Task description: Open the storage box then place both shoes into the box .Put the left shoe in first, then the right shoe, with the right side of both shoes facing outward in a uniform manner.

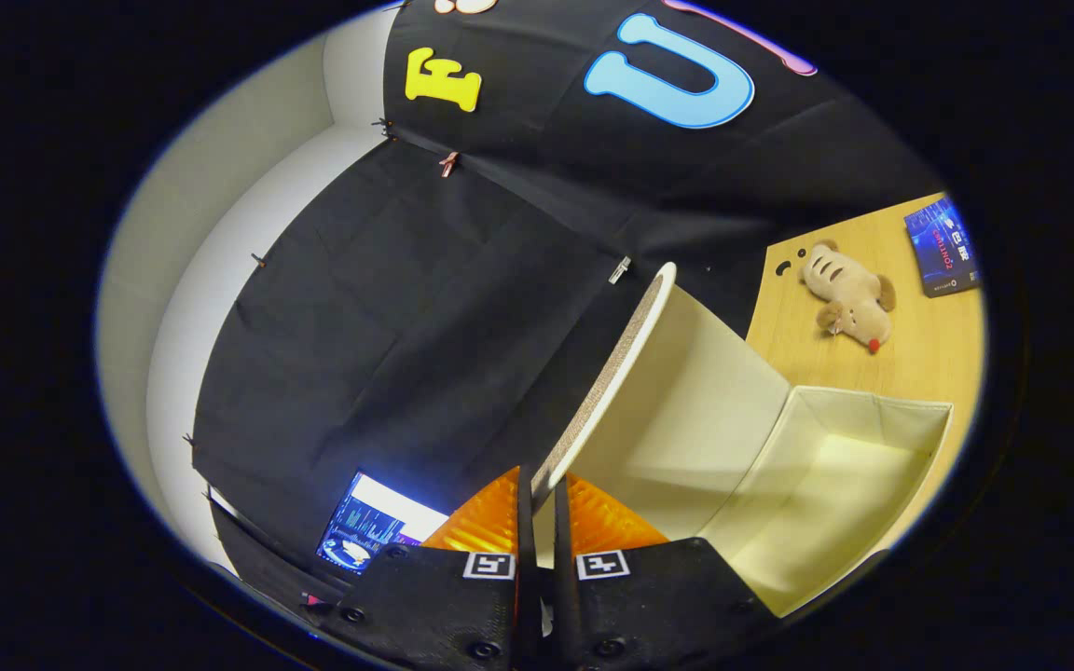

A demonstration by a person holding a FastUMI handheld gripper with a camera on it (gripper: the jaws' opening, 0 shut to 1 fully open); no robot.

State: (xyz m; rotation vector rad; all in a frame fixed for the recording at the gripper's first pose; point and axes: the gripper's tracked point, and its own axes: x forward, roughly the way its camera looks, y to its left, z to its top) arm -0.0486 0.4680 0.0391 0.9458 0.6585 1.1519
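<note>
Wooden table (919, 359) carries open cream box (835, 485), plush toy (849, 298); claw (542, 489) pinches raised lid (607, 373).

Plush toy (846, 303): lies on the wooden worktop (919, 363), tan, with a red tip.
Book (943, 247): dark blue cover, flat on the worktop just beside the plush toy.
Screen (374, 529): lit, low against the black cloth.

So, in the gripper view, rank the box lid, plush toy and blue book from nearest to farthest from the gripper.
1. Box lid: pinched between the fingers of the gripper.
2. Plush toy: on the table beyond the open box.
3. Blue book: just past the toy.
</note>
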